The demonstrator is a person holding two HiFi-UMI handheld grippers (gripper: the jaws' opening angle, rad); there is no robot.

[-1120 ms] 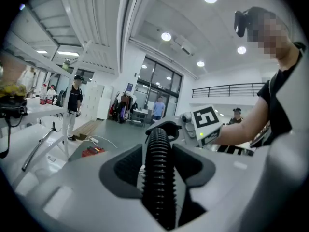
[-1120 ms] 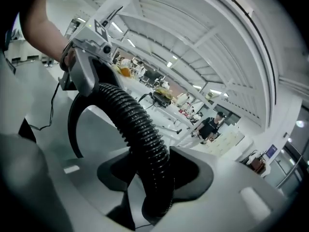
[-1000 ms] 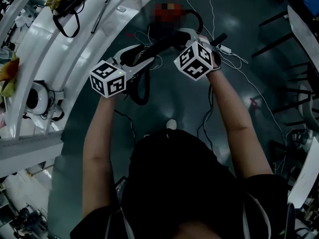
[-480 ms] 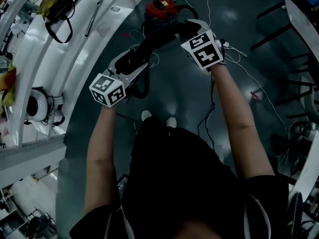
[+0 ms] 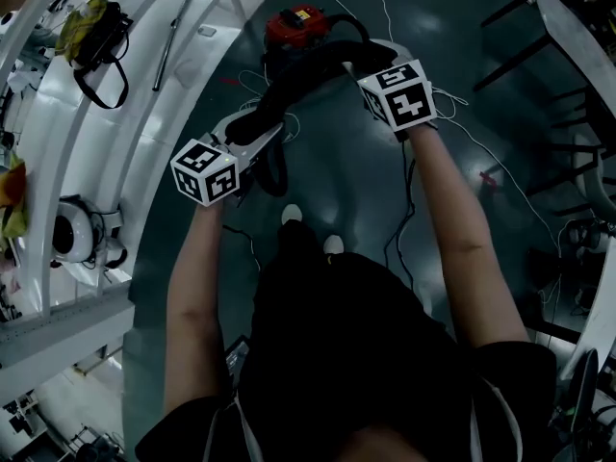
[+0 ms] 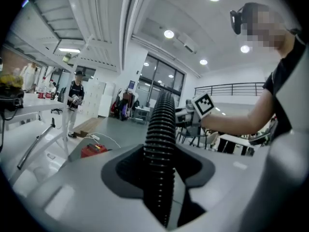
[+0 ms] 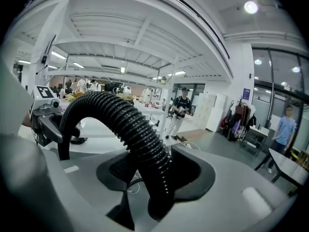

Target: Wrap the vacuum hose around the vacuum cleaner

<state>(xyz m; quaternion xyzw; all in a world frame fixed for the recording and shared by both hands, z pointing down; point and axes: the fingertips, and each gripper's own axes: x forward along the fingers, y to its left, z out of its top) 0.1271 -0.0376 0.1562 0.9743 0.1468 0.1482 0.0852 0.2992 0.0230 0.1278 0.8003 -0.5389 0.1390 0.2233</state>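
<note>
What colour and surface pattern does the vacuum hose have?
The vacuum hose is black, ribbed with close rings along its length. It shows best in the right gripper view.

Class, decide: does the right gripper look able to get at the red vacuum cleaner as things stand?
Probably yes: nothing stands between the right gripper and the vacuum cleaner, but its jaws are shut on the hose.

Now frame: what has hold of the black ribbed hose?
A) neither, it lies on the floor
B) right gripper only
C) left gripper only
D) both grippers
D: the hose is clamped in the left gripper, whose fingers have just been closing on it. It is also clamped in the right gripper, and it spans the gap between the two.
</note>
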